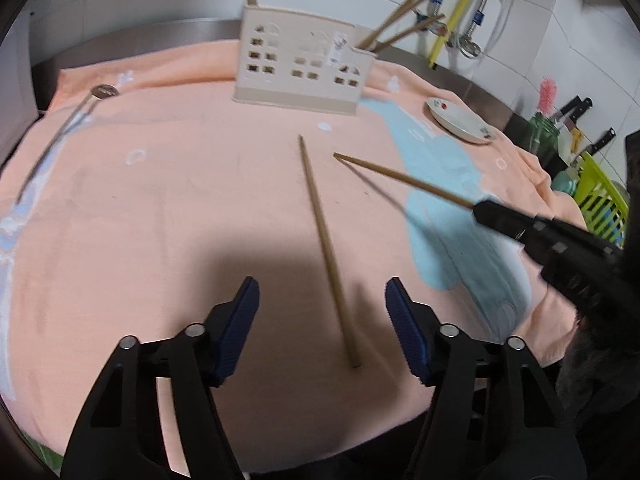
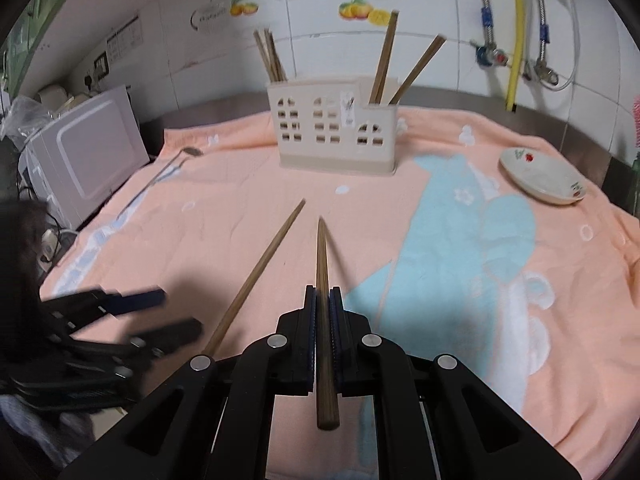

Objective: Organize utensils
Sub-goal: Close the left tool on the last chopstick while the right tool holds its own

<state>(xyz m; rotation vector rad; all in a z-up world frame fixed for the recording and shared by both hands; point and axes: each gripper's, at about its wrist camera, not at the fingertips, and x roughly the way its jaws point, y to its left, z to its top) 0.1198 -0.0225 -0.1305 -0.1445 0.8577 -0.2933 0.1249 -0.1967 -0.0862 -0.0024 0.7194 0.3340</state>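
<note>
One wooden chopstick (image 1: 320, 224) (image 2: 260, 268) lies on the peach towel (image 1: 160, 200). Its thick end rests between the fingers of my left gripper (image 1: 322, 284), which is open with its blue pads clear of the stick. From the right wrist view the left gripper (image 2: 180, 312) is a blur at the lower left. My right gripper (image 2: 323, 290) (image 1: 480, 210) is shut on a second chopstick (image 2: 322, 256) (image 1: 400, 178), held above the towel with its tip pointing forward. A beige slotted utensil holder (image 1: 300, 68) (image 2: 332, 132) stands at the back with several chopsticks in it.
A metal spoon (image 1: 102, 91) (image 2: 192, 152) lies at the towel's far left. A white plate (image 1: 460, 120) (image 2: 544, 180) sits at the right. A microwave (image 2: 92, 152) stands off the left edge. A green basket (image 1: 600, 196) and knives (image 1: 576, 106) stand at the far right.
</note>
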